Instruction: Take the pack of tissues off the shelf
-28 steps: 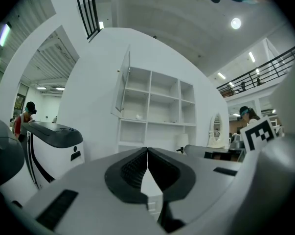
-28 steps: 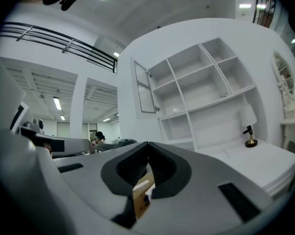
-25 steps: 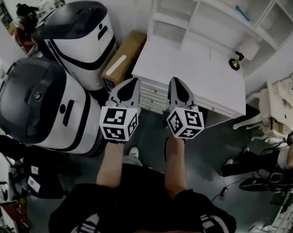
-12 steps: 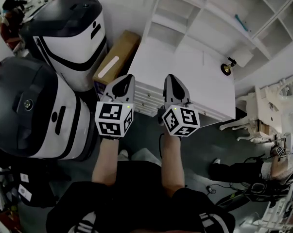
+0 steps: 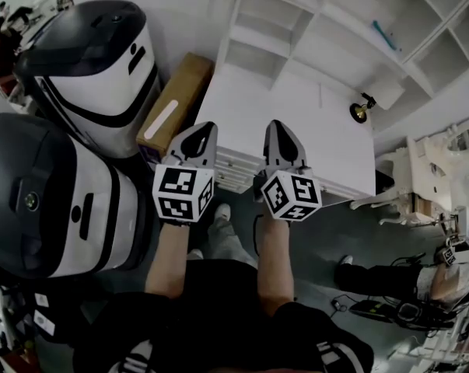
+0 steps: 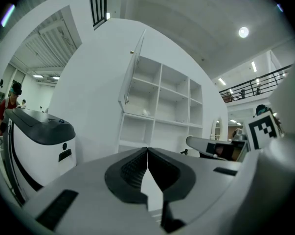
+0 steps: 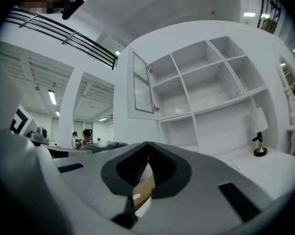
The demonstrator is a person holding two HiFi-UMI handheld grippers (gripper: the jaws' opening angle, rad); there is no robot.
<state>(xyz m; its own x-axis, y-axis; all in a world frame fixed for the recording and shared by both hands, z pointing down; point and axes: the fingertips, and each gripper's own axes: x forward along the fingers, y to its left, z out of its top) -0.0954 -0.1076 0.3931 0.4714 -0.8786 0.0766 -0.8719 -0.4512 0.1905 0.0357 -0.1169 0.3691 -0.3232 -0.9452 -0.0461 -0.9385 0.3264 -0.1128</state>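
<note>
A white shelf unit (image 5: 312,29) stands on the back of a white desk (image 5: 296,123). On one of its middle shelves lies a small white thing (image 6: 146,112), also seen in the right gripper view (image 7: 178,111); it may be the pack of tissues, too small to be sure. My left gripper (image 5: 205,127) and right gripper (image 5: 274,125) are held side by side above the desk's front edge, well short of the shelves. Both are shut with nothing between the jaws (image 6: 147,151) (image 7: 148,145).
Two big white-and-black machines (image 5: 94,61) (image 5: 47,200) stand left of the desk, with a cardboard box (image 5: 176,103) leaning between them and the desk. A small brass-footed lamp (image 5: 361,109) stands on the desk's right end. A white chair (image 5: 428,177) and someone's legs (image 5: 390,274) are at the right.
The view has drifted toward the desk: the machines slid left and the desk came nearer. Both grippers stayed shut, side by side, and edged a little over the desk's front.
</note>
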